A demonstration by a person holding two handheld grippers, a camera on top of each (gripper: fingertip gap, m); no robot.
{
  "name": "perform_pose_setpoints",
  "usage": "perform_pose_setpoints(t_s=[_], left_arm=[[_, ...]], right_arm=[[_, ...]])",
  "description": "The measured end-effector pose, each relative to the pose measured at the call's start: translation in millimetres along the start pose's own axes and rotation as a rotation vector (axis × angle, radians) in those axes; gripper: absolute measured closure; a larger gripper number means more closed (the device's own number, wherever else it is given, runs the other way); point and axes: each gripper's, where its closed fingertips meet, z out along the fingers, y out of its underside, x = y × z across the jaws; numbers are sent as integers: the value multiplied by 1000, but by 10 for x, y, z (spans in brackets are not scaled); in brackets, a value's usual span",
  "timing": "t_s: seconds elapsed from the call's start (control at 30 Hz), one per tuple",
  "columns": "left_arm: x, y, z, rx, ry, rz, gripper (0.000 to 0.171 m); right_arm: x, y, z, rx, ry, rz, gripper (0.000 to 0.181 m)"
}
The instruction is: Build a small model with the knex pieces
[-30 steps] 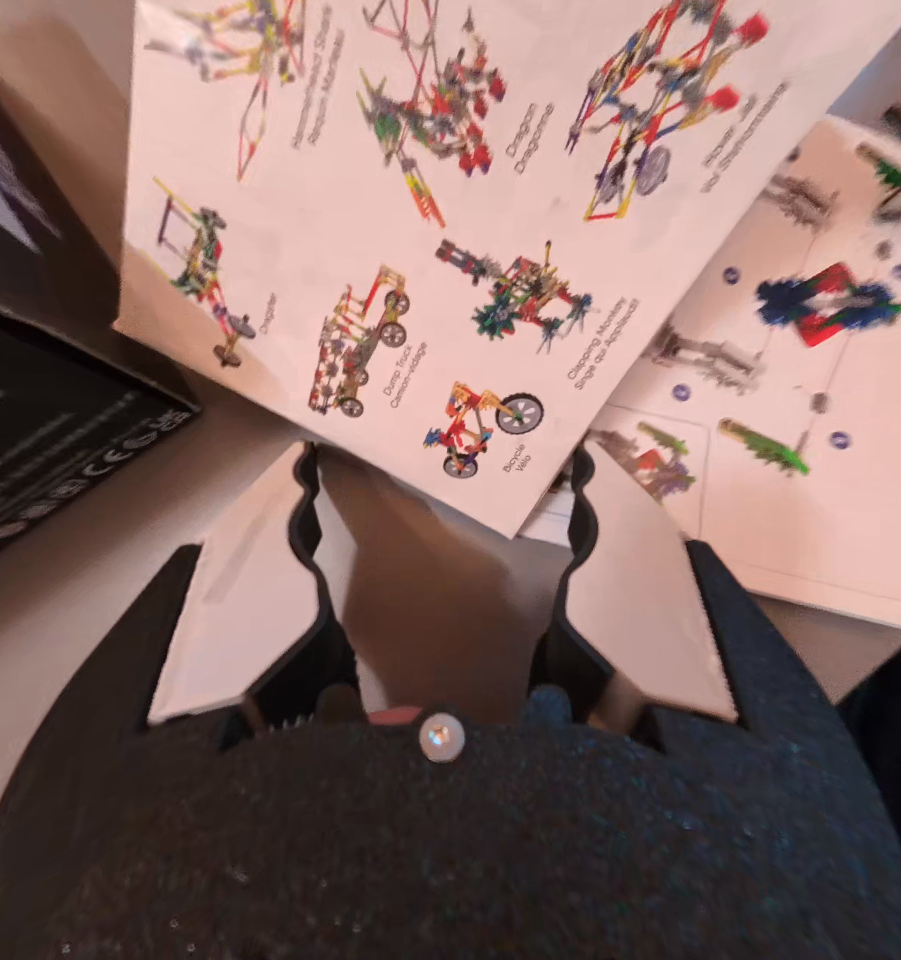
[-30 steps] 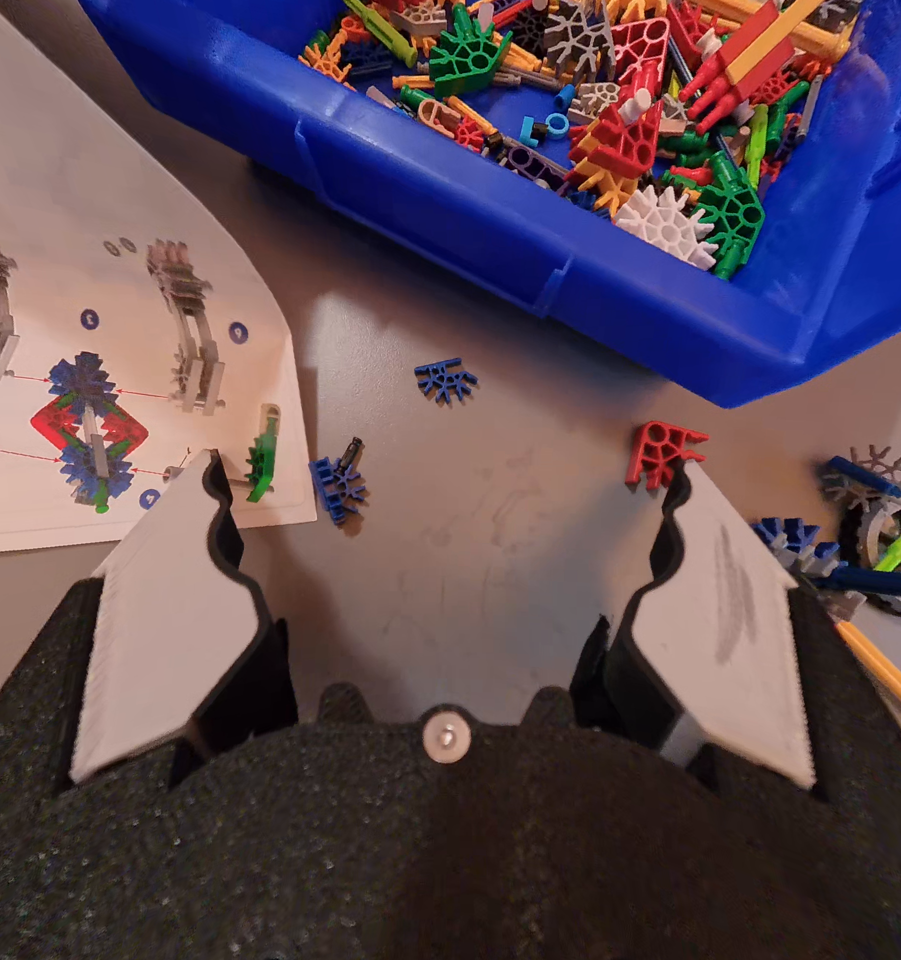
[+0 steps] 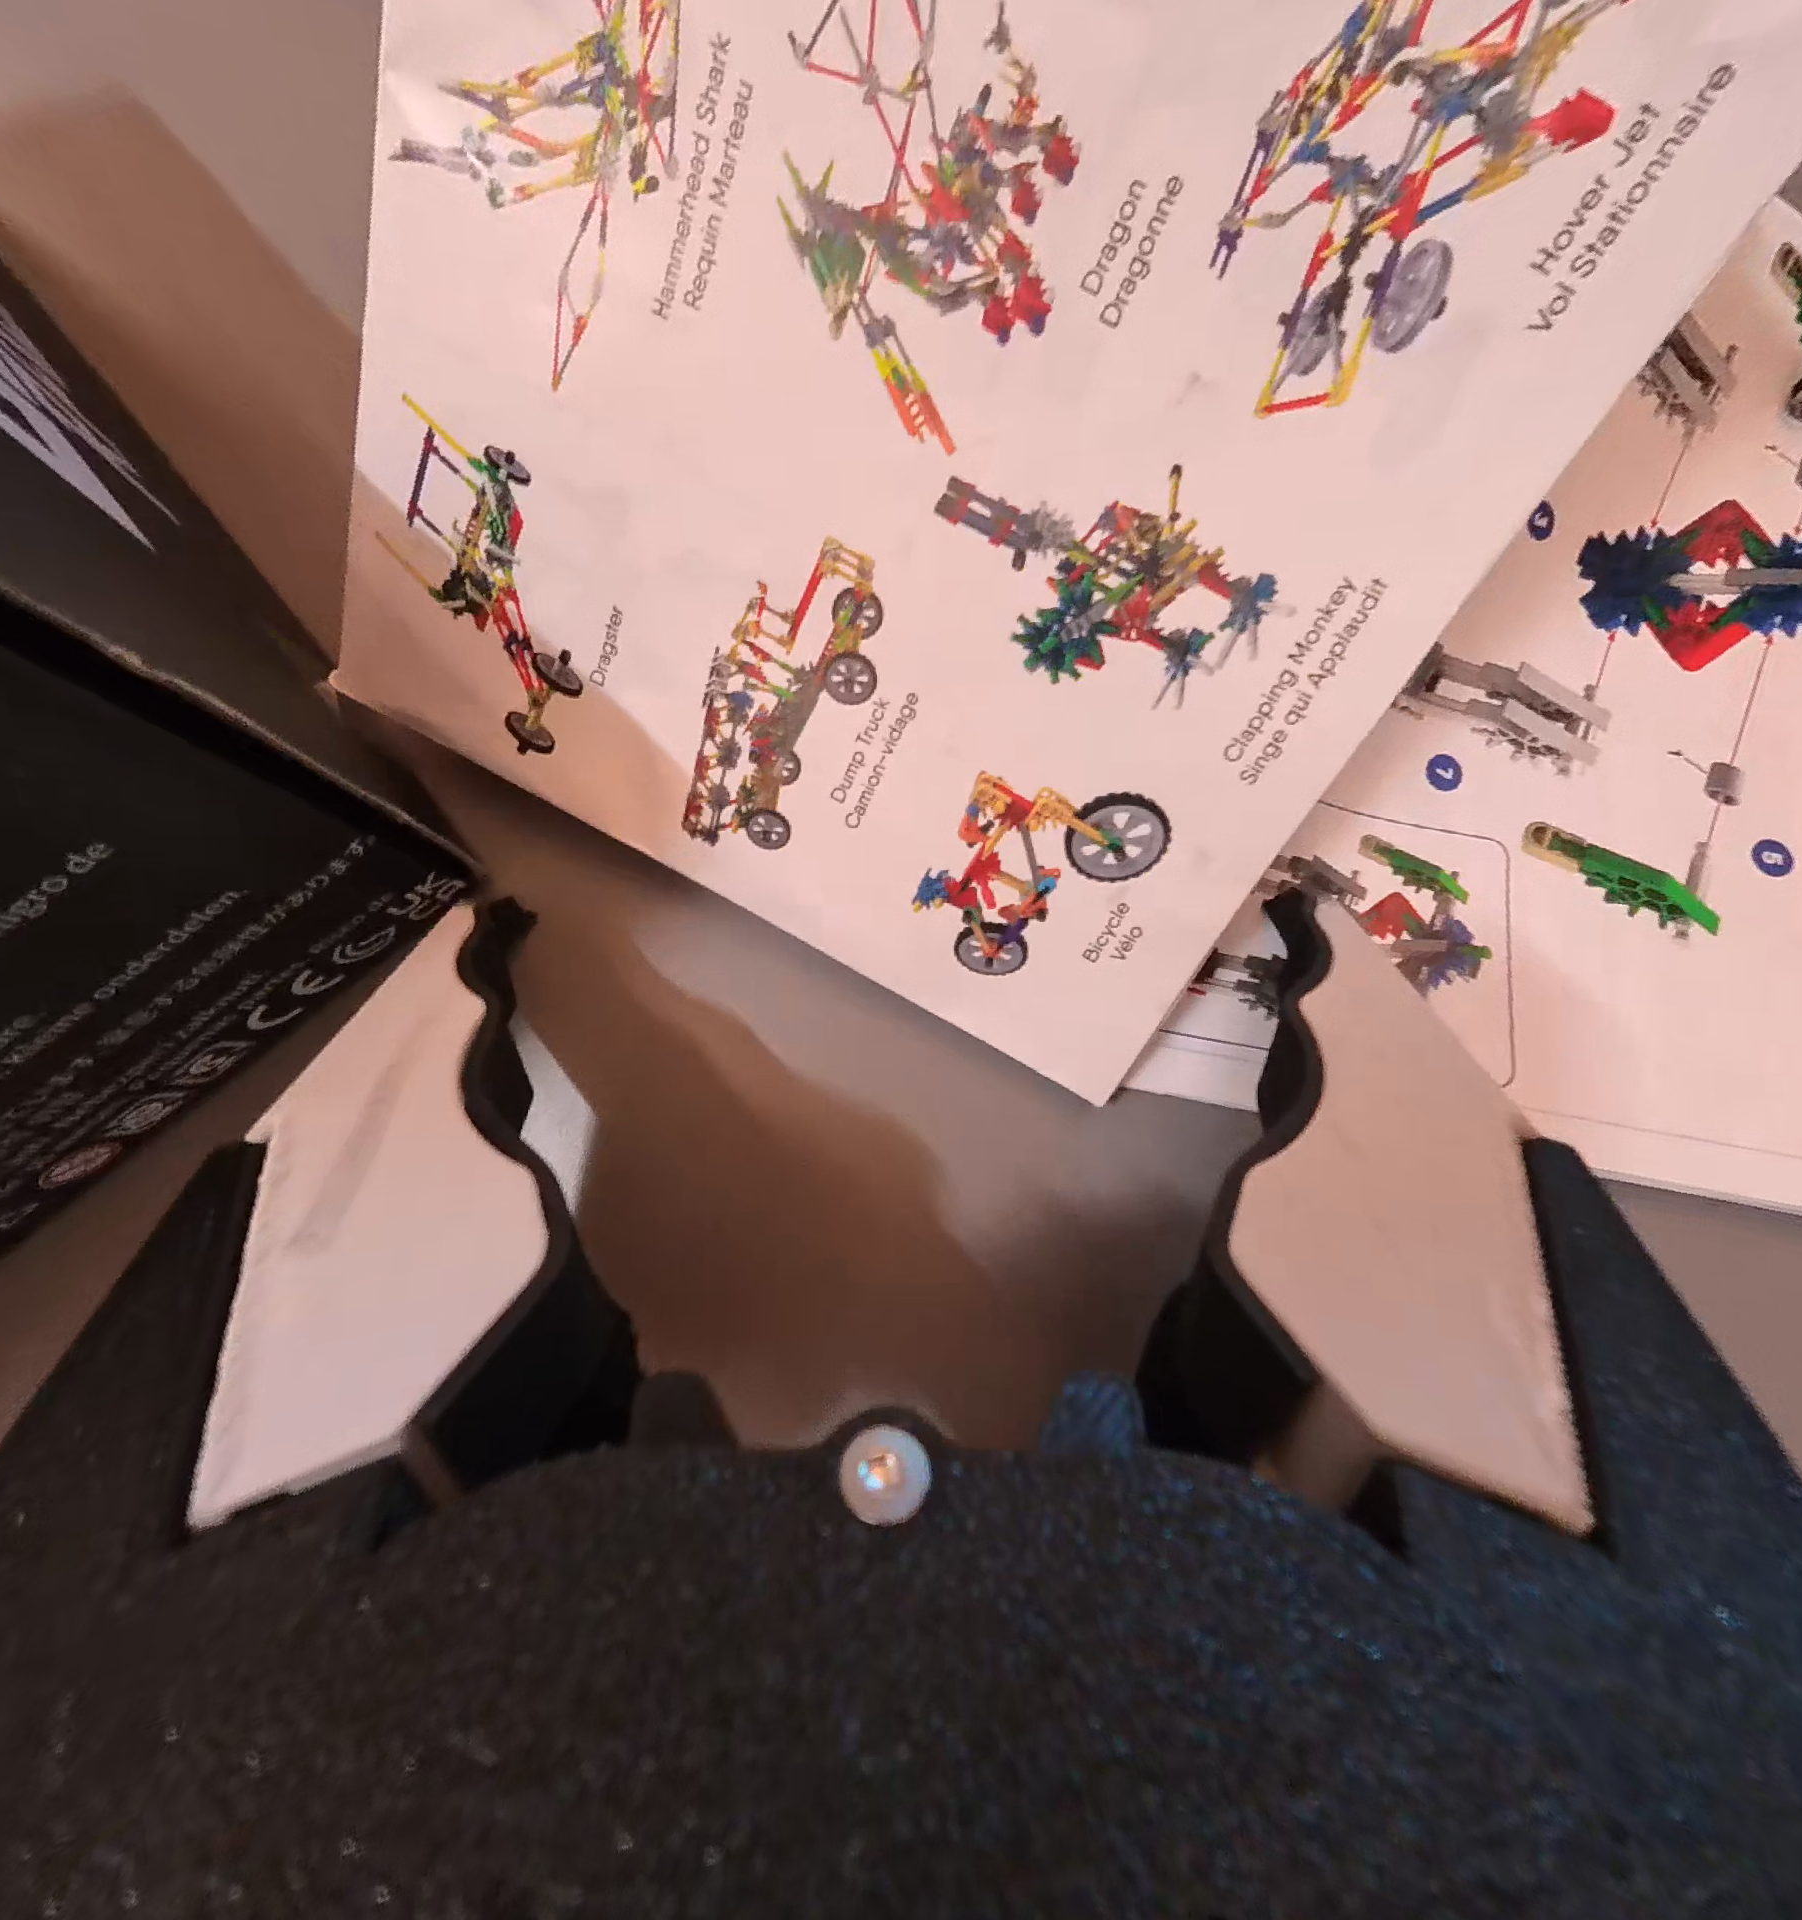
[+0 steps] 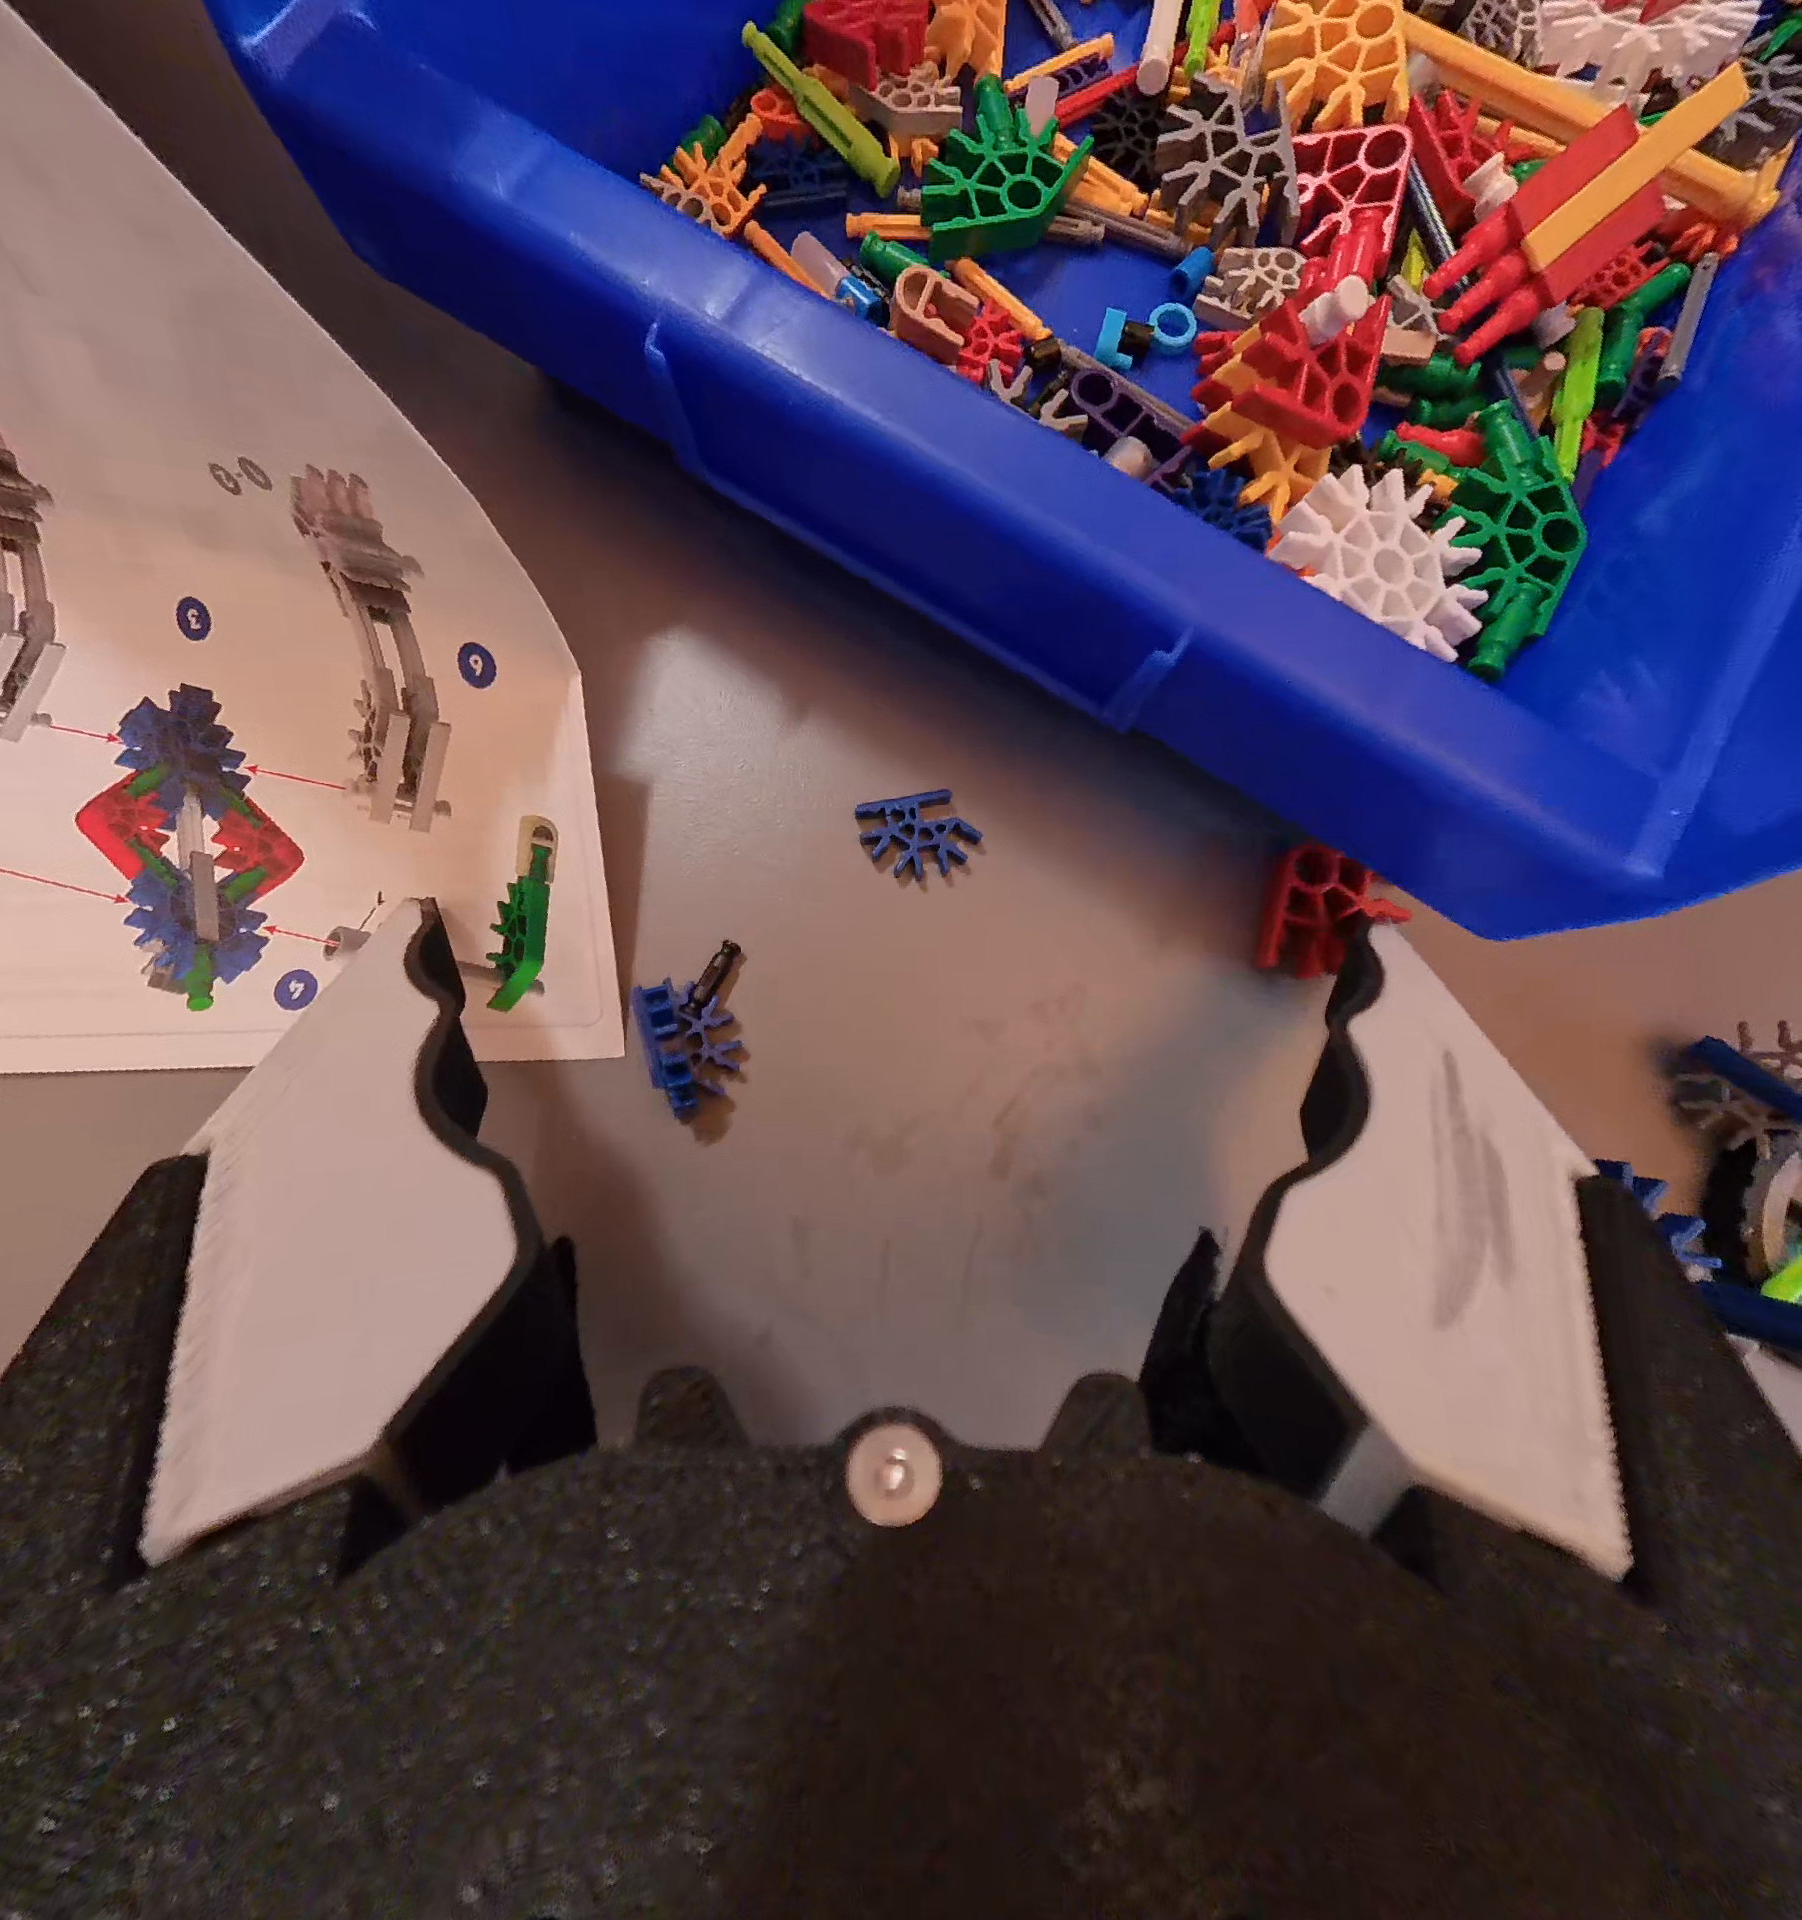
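**Both grippers wide and empty above a table of construction-toy parts**

Left gripper [image 3: 892,925]: jaws spread wide, nothing between them. It hangs over bare grey table [image 3: 876,1195], its tips just short of the near corner of a printed sheet of toy models [image 3: 980,416]. That sheet overlaps an instruction sheet [image 3: 1655,987] on the right. A black carton [image 3: 128,852] sits at the left, its corner close to the left fingertip.

Right gripper [image 4: 892,935]: jaws spread wide, holding nothing. Table surface [image 4: 928,1195] shows scuff marks between the fingers.

Items near the right gripper:
- Blue connector with a short black rod [image 4: 691,1039], lying flat just off the instruction sheet's [image 4: 201,520] right edge, inside the left finger's line.
- Blue snowflake connector [image 4: 916,831], flat, farther out, between the fingers.
- Red connector [image 4: 1312,909], touching or just beside the right fingertip and at the foot of the blue bin's [image 4: 980,520] wall; contact cannot be confirmed.
- Blue bin, far right of the table, filled with mixed coloured parts [image 4: 1292,312].
- Partly built assembly with a wheel [image 4: 1780,1195], right edge of view, blurred.
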Motion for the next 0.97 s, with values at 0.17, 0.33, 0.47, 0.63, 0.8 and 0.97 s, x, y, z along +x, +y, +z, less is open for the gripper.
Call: perform_pose_setpoints(t_s=[0.17,0.33,0.47,0.63,0.8,0.97], left_arm=[[3,-3,0,0,1,1,30],[6,-5,0,0,3,1,30],[7,-7,0,-1,3,2,30],[19,-13,11,-4,9,4,27],[21,-17,12,-3,9,3,26],[26,-17,14,-6,11,6,26]], right_arm=[[2,-3,3,-1,-1,-3,24],[5,-14,9,-6,-2,-5,24],[23,-31,13,-3,2,-6,24],[32,-40,17,1,6,-8,24],[16,-27,18,0,-1,-4,23],[11,-13,20,-1,-3,-3,23]])
